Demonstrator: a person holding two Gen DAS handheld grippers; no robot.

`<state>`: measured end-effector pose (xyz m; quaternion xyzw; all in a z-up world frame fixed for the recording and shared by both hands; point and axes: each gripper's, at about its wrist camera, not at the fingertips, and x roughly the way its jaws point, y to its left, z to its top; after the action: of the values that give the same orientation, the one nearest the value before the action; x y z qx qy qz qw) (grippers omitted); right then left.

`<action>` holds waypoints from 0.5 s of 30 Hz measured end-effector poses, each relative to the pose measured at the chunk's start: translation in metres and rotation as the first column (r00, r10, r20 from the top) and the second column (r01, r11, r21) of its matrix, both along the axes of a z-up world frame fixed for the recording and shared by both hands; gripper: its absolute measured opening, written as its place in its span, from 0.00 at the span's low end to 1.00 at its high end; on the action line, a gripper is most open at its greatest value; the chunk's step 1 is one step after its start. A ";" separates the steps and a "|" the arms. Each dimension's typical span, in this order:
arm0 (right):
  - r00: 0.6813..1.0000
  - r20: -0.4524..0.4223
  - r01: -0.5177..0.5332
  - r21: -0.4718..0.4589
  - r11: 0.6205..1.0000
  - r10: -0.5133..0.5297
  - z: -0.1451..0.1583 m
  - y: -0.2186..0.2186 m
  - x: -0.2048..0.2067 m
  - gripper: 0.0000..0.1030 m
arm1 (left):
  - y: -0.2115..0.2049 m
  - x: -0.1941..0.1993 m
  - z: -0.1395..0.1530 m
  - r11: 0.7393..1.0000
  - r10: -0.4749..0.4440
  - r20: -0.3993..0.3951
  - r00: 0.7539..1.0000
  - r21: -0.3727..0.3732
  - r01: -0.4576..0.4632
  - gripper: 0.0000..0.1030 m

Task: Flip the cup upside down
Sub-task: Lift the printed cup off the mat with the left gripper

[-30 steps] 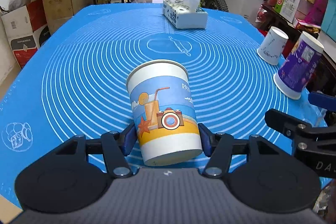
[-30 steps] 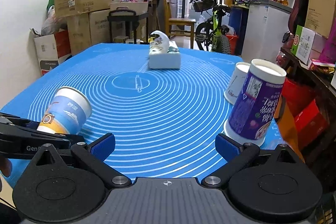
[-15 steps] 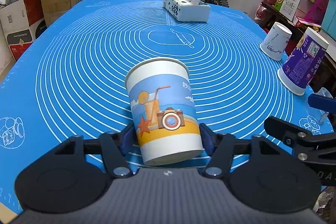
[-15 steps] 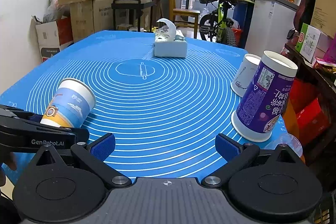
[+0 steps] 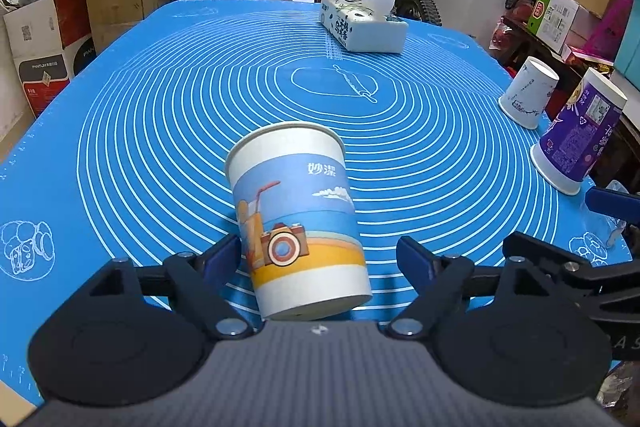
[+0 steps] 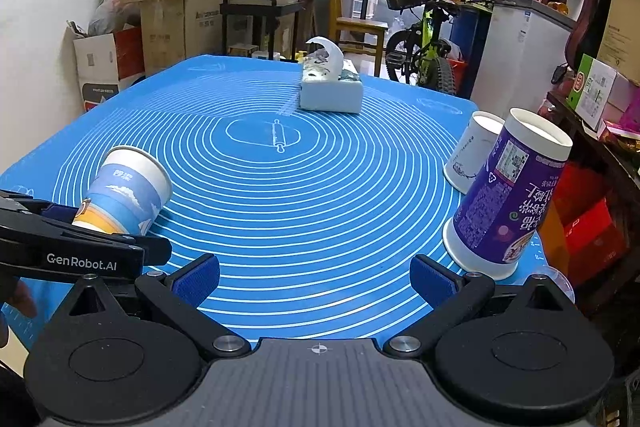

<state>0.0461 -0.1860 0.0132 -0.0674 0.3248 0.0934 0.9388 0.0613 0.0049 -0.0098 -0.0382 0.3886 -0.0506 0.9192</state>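
A paper cup [image 5: 298,223] with a blue-and-orange beach print stands between the fingers of my left gripper [image 5: 320,259] on the blue mat [image 5: 160,107]. The left pad touches it; the right pad stands apart, so the jaws are open. In the right wrist view the cup [image 6: 124,193] sits at the near left, leaning, with the left gripper's fingers [image 6: 92,239] around it. My right gripper [image 6: 316,281] is open and empty above the mat's near edge.
A tall purple cup [image 6: 508,195] and a small white cup [image 6: 474,153] stand at the mat's right edge. A tissue box [image 6: 330,89] sits at the far middle. Cardboard boxes, a bicycle and shelves surround the table.
My left gripper's jaws have opened: the right pad has come off the cup. The cup stays between the fingers. The right gripper has barely moved.
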 end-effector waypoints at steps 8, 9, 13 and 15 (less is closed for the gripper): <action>0.999 0.005 -0.035 -0.037 0.999 0.035 0.004 0.006 0.000 0.98 | 0.003 -0.004 0.004 1.000 0.003 0.019 1.000 -0.007 -0.003 0.82; 0.998 0.007 -0.057 -0.060 0.997 0.057 0.006 0.008 0.001 0.98 | 0.004 -0.007 0.006 1.000 0.005 0.026 1.000 -0.015 -0.005 0.82; 0.983 0.023 -0.169 -0.256 0.952 0.181 0.021 0.030 0.002 0.98 | 0.014 -0.024 0.019 0.998 0.038 0.083 0.996 -0.051 -0.033 0.88; 0.969 0.028 -0.220 -0.368 0.904 0.247 0.028 0.044 0.002 0.98 | 0.019 -0.035 0.024 0.998 0.050 0.115 0.992 -0.048 -0.044 0.88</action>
<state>0.0478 -0.1418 0.0414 -0.2808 0.2909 0.1413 0.9036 0.0264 0.0238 0.0143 -0.0653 0.3322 -0.0399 0.9401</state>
